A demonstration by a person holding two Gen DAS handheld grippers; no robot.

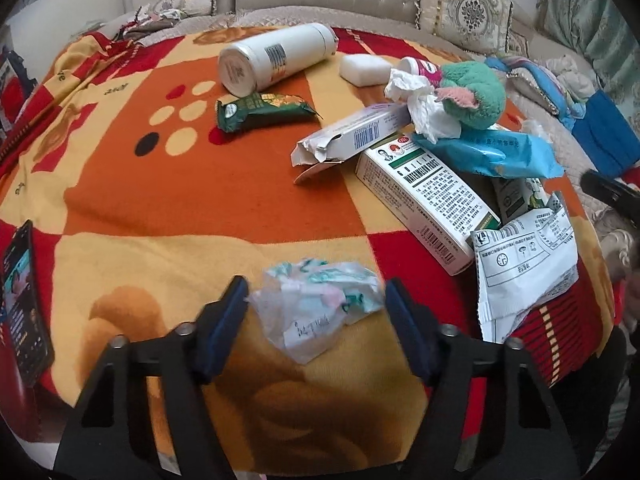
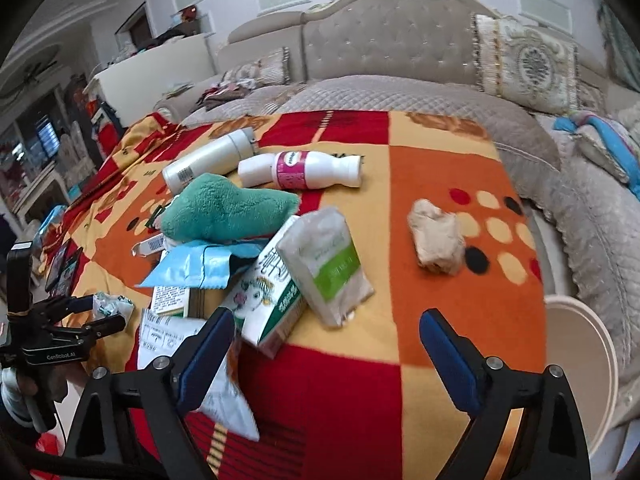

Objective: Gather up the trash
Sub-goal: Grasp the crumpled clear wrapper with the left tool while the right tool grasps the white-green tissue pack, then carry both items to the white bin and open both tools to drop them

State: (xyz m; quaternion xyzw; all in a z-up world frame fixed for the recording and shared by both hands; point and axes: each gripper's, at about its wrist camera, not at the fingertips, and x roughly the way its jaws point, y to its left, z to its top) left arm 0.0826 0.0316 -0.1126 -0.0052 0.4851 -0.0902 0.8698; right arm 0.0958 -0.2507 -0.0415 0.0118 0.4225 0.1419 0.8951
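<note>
Left wrist view, left to right: a phone point(image 1: 24, 304) lies at the blanket's point(image 1: 200, 200) left edge. The left gripper point(image 1: 316, 300) is spread wide, its jaws on either side of a crumpled wrapper point(image 1: 316, 304) that rests on the blanket; neither pad touches it, so nothing is held. Further back lie a green snack packet point(image 1: 264, 110) and a white cylinder bottle point(image 1: 276, 58). To the right sits an unsorted heap: a torn carton point(image 1: 352, 136), a printed box point(image 1: 432, 208), tissue point(image 1: 424, 108), a blue pouch point(image 1: 492, 152), a green plush item point(image 1: 476, 92) and a white foil bag point(image 1: 524, 272).

Right wrist view, left to right: the same heap occupies the left half, joined by a green-and-white carton point(image 2: 272, 296) and a grey sachet point(image 2: 332, 264). A pink-labelled bottle point(image 2: 304, 170) lies behind. The right gripper point(image 2: 326, 344) is fully open and empty, hovering above the blanket near the carton. A beige paper wad point(image 2: 436, 240) lies apart on the right. A pale round rim point(image 2: 580, 360), possibly a bin, shows at the far right edge; its contents are hidden.

Progress assessment: collection appears to be at an early stage. Every visible trash item remains on the blanket. The crumpled wrapper is the probable first pickup.
</note>
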